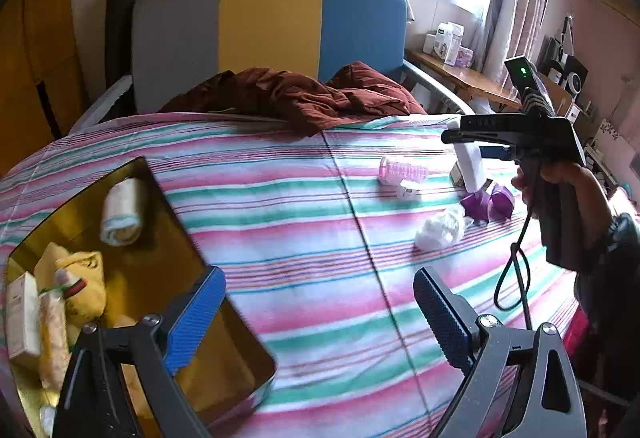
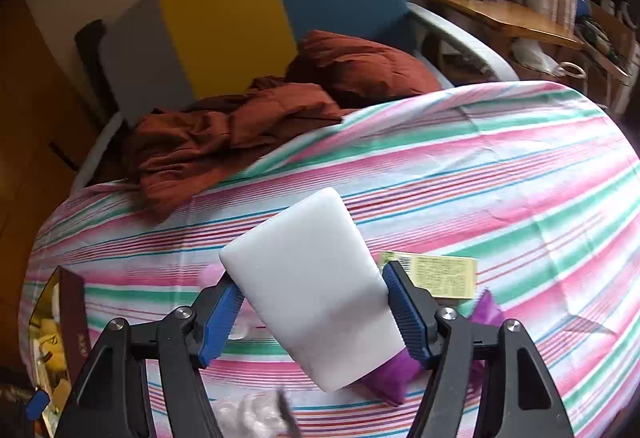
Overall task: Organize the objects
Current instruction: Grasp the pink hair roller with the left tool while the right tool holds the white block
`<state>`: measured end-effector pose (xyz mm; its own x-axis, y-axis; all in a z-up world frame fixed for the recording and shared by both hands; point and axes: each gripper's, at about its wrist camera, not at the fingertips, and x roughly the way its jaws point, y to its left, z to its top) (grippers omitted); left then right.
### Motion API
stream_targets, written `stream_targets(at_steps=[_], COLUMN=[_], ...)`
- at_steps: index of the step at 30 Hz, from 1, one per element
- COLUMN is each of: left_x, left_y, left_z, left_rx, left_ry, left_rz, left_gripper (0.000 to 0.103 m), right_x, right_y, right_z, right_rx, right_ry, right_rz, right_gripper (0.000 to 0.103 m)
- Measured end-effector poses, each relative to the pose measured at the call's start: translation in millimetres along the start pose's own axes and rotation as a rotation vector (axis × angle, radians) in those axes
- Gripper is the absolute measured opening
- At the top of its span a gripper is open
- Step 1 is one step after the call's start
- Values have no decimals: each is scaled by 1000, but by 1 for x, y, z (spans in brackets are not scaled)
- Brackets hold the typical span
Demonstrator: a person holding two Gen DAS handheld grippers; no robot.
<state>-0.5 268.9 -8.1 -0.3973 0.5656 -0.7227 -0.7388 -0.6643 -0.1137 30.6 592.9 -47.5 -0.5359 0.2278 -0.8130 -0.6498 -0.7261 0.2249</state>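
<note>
My right gripper [image 2: 312,278] is shut on a flat white block [image 2: 316,290], its blue pads pressing both long edges and holding it tilted above the striped bedsheet. In the left wrist view the same right gripper [image 1: 468,144] carries the white block [image 1: 471,168] over a pink ridged bottle [image 1: 402,170], a purple item [image 1: 488,204] and a crumpled white bag [image 1: 438,226]. My left gripper [image 1: 318,278] stands open and empty beside a gold tin [image 1: 160,262]. The tin holds a rolled cloth [image 1: 122,212], a yellow cloth [image 1: 82,278] and a small box [image 1: 22,314].
A yellow-green carton [image 2: 440,274] lies on the sheet behind the block. A rumpled brown blanket [image 1: 296,94] sits at the grey, yellow and blue headboard [image 1: 268,22]. A wooden desk [image 1: 468,78] with boxes stands right of the bed. A person's hand [image 1: 568,178] grips the right tool.
</note>
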Motion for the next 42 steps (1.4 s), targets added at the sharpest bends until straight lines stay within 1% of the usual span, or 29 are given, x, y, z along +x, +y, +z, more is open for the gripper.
stream_targets(at_steps=[2,4,8,10,14,18,19,23,25,27,30,31,32,36,38,40,42], left_x=[7,15,35,46,65,88,96,126,142,154,176,182,190,210,219,221,217], left_y=[-5,-10,-20,-30,-45,-60,-65,-80,-88,-97,-114,-118,-121,-125,-124,-116,-112], left_z=[7,14,28,37,51,67,72,88,96,101,104,105,105,108,107,106,102], left_rx=[-2,-6,-1,25,70,100,112,124,147,167,242,260,268,244,233,178,159], left_ry=[13,27,60,81,98,94,99,118,126,126,135,140,151,168,189,169,147], left_rz=[-17,-33,-33,-41,-42,-60,-53,-68,-50,-45,-13,-8,-6,-26,-27,-55,-60], left_gripper=[96,96,96,96,94,93,93,93,93,89,82,78,76,75,68,68,67], right_x=[-2,-7,-18,-22,-30,-33,-33,-34,-34,-33,-30,-29,-29,-26,-25,-23,-22], right_y=[-5,-10,-15,-18,-21,-25,-25,-25,-27,-29,-30,-31,-31,-29,-27,-26,-24], right_z=[1,3,7,8,10,10,10,9,9,9,9,9,8,8,8,7,7], right_rx=[13,36,54,64,82,101,105,106,116,126,132,134,135,126,114,102,90], right_ry=[-10,-25,-67,-80,-104,-106,-102,-101,-99,-91,-74,-71,-69,-61,-59,-55,-57], right_rz=[-28,-35,-56,-64,-44,-44,-41,-49,-46,-43,-42,-44,-46,-42,-48,-49,-49], right_gripper=[71,71,71,71,71,71,71,71,71,71,71,71,71,72,72,72,71])
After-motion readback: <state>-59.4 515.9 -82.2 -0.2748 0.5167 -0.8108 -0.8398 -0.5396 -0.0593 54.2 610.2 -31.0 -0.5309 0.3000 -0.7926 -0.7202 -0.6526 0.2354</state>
